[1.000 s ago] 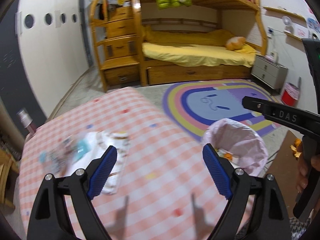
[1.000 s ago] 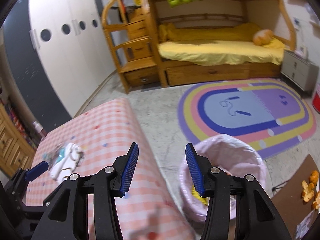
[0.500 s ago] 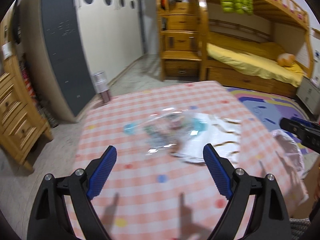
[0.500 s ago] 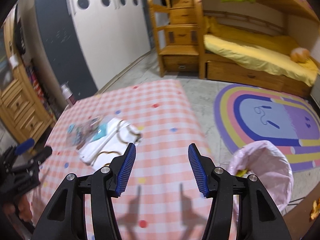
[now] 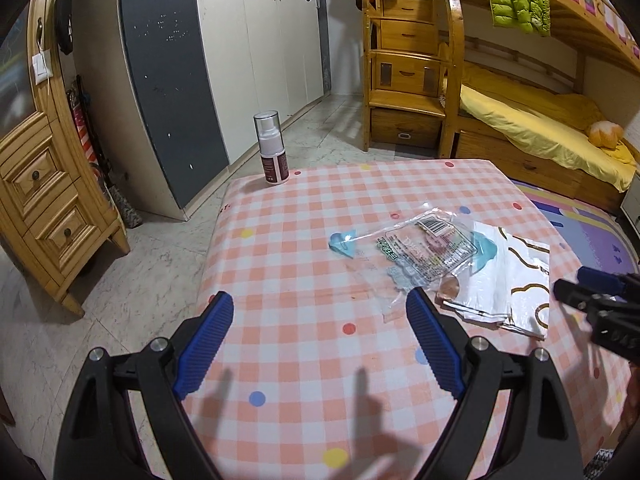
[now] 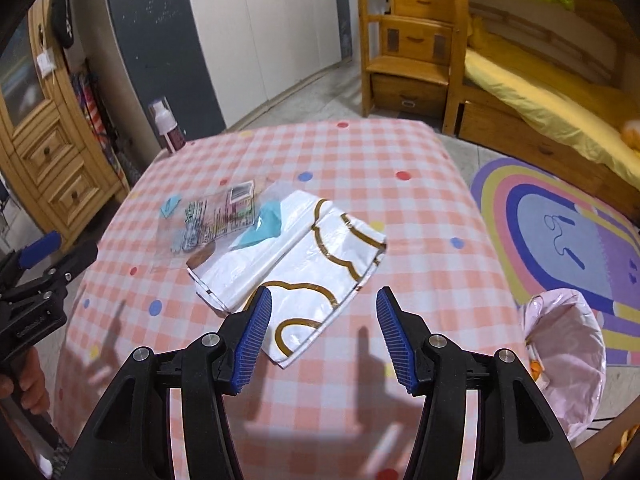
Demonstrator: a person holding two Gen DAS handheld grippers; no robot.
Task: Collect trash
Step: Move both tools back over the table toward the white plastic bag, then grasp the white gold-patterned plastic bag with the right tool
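On the pink checked tablecloth lie a clear printed wrapper and a white folded bag with gold lines. My left gripper hangs open and empty over the cloth, just left of the wrapper. The right gripper is open above the near end of the white bag, with nothing between its blue pads. A bin lined with a pink bag stands on the floor right of the table, holding orange scraps.
A spray bottle stands at the table's far corner. Wooden drawers line the left wall, wardrobes the back, a bunk bed the right. A rainbow rug covers the floor.
Both views have swung left from the bin and rug to the trash on the table. The wrapper and white bag now sit closer before both grippers. The right jaws stand slightly wider.
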